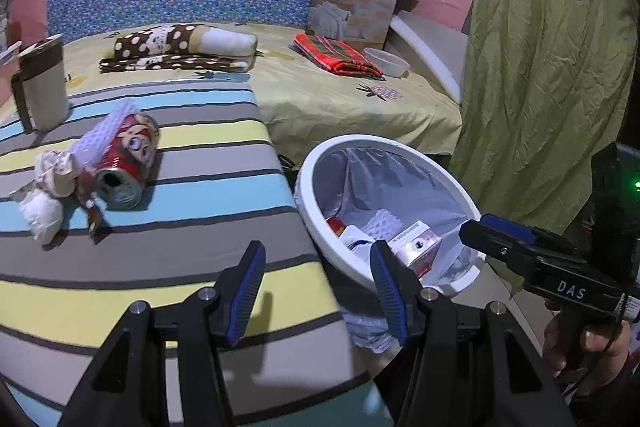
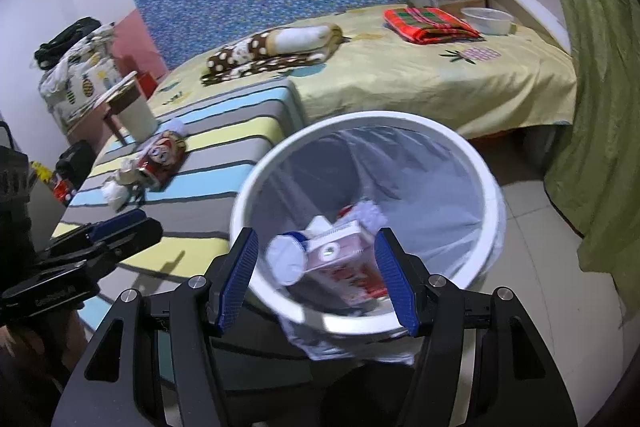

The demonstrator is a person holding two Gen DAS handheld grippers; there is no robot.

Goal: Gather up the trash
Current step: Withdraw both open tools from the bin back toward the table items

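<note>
A white trash bin [image 1: 316, 203] with a clear liner stands on the floor beside the striped table [image 1: 200, 267]. A pink carton [image 1: 416, 247], a white cup [image 2: 286, 259] and foam netting [image 1: 384, 221] lie in it. On the table lie a crushed red can [image 1: 124, 163], white foam netting [image 1: 100, 137] and crumpled tissue [image 1: 42, 215]. My left gripper [image 1: 318, 291] is open and empty over the table's right edge. My right gripper [image 2: 316, 275] is open and empty above the bin [image 2: 494, 211]; the carton [image 2: 344, 259] is blurred below it.
A beige lidded container [image 1: 44, 87] stands at the table's far left. Behind is a bed [image 1: 340, 99] with a polka-dot blanket [image 1: 180, 47], a red plaid cloth [image 1: 336, 55], a white bowl [image 1: 386, 61] and a cardboard box [image 1: 352, 3]. A green curtain [image 1: 540, 67] hangs on the right.
</note>
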